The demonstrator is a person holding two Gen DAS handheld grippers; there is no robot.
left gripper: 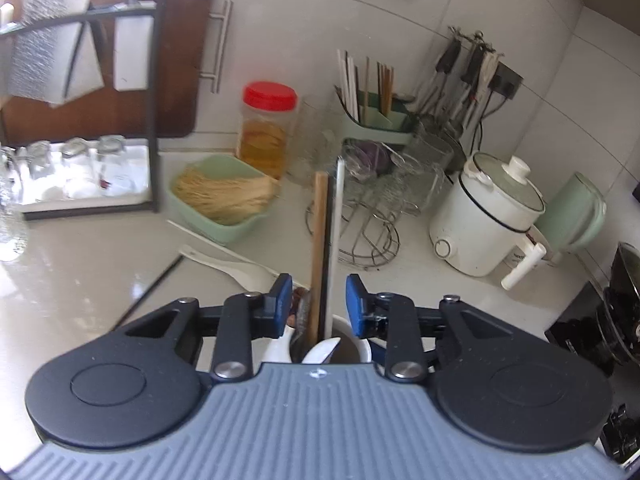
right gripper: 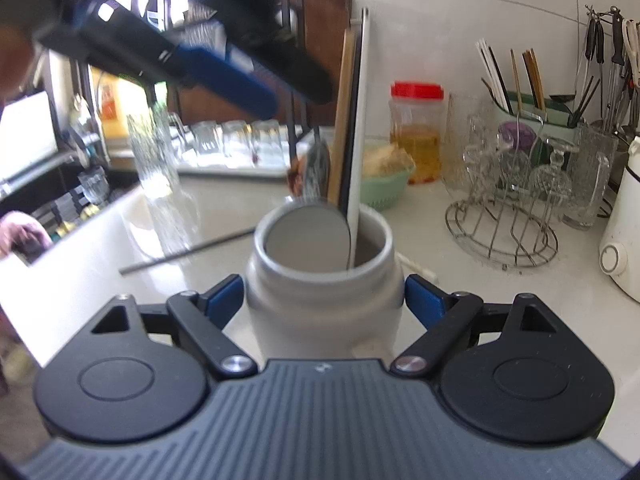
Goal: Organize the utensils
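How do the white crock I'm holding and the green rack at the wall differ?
The white crock is round and stands between the right gripper's open jaws; the green rack is boxy, behind glassware. The crock holds spoons with a few chopsticks; the rack holds many chopsticks. Both keep utensils upright.

left wrist above, right wrist beside, shared jar (right gripper: 324,272)

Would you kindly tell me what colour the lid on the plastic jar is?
Red; the plastic jar's lid shows best in the right wrist view.
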